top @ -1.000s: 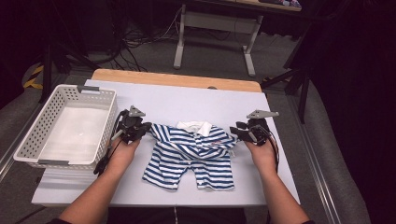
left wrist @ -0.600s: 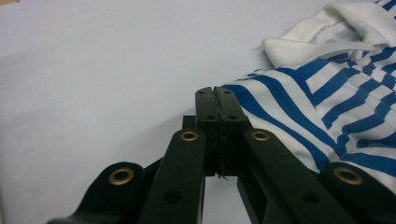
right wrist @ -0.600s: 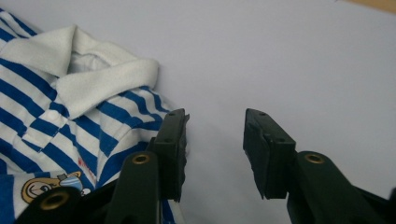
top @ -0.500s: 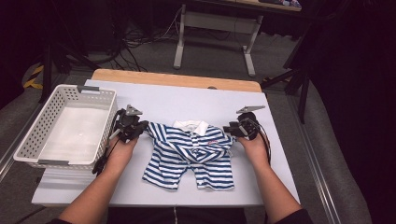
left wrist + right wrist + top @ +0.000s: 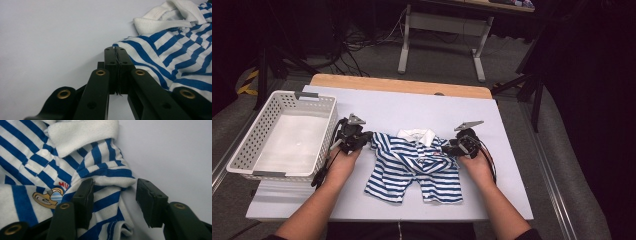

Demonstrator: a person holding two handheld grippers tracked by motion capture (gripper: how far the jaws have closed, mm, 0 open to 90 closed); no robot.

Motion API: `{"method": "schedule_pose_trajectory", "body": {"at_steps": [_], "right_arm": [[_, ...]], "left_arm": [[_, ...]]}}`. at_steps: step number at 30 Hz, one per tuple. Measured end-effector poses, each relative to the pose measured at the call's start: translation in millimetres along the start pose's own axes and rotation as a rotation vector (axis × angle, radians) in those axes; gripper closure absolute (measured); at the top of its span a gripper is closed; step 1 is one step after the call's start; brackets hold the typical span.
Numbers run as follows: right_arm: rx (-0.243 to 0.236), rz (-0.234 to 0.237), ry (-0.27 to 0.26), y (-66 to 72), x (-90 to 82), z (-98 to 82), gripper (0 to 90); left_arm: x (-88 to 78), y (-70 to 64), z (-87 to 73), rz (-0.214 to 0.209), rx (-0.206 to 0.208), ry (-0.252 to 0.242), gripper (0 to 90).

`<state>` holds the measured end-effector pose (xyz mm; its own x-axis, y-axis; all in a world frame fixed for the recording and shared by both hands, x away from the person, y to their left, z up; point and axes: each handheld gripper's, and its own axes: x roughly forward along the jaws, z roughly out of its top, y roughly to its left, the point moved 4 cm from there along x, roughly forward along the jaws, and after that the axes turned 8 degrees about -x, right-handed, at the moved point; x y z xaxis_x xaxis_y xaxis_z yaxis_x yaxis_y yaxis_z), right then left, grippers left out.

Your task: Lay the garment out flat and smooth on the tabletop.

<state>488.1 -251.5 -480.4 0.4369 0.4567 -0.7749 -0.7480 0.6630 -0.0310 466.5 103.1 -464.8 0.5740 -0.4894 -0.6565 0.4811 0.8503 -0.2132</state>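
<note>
A small blue-and-white striped shirt with a white collar lies on the pale table. My left gripper is at the shirt's left sleeve; in the left gripper view its jaws are pressed together on the thin edge of the sleeve. My right gripper sits at the other sleeve, which is folded inward. In the right gripper view its jaws have just been opening and stand apart, with the bunched sleeve loose between them and a cartoon print to the left.
A white plastic basket, empty inside, stands at the table's left edge, close to my left hand. A wooden strip runs along the far edge. Beyond it, metal table legs and cables stand on a dark floor.
The right gripper has moved inward and down toward the shirt's chest, bringing the right sleeve with it, and its jaws have spread apart. The left gripper has stayed put.
</note>
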Motion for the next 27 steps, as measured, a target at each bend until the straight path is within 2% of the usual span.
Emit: {"method": "schedule_pose_trajectory", "body": {"at_steps": [3,5,6,8,11,14,17,19,24,27], "right_arm": [[0.017,0.000,-0.002,-3.8,-1.4,-1.4,63.2],[0.023,0.015,-0.004,-3.7,-1.2,-1.2,72.9],[0.023,0.031,-0.006,-2.4,-0.7,-0.6,76.6],[0.008,0.026,-0.005,0.6,-0.3,1.4,85.4],[-0.011,-0.001,0.003,1.5,-2.7,3.6,87.0],[-0.021,-0.061,-0.029,-4.1,-19.0,7.4,87.0],[-0.006,-0.107,-0.070,-16.5,-39.8,12.4,87.0],[-0.001,-0.128,-0.072,-23.2,-47.4,14.3,87.0],[-0.026,-0.185,-0.036,-30.3,-45.9,15.5,87.0],[-0.043,-0.240,-0.012,-32.2,-42.7,15.1,86.9]], "left_arm": [[1.8,0.4,-0.7,-0.008,-0.005,0.006,89.1],[2.8,0.2,-0.8,-0.012,-0.010,0.007,89.1],[3.1,0.0,-0.9,-0.016,-0.010,0.007,89.1],[3.2,-0.7,-0.9,-0.023,-0.010,0.008,89.1],[1.0,-2.3,0.4,-0.038,-0.012,-0.001,89.1],[-0.5,-2.9,3.1,-0.044,-0.012,-0.016,89.1],[0.3,-3.7,6.0,-0.048,-0.009,-0.022,89.2],[1.3,-4.4,7.7,-0.048,-0.007,-0.023,89.3],[5.8,-6.3,15.6,-0.040,-0.001,-0.021,89.3],[8.7,-4.2,19.0,-0.027,0.003,-0.019,89.3]]}}
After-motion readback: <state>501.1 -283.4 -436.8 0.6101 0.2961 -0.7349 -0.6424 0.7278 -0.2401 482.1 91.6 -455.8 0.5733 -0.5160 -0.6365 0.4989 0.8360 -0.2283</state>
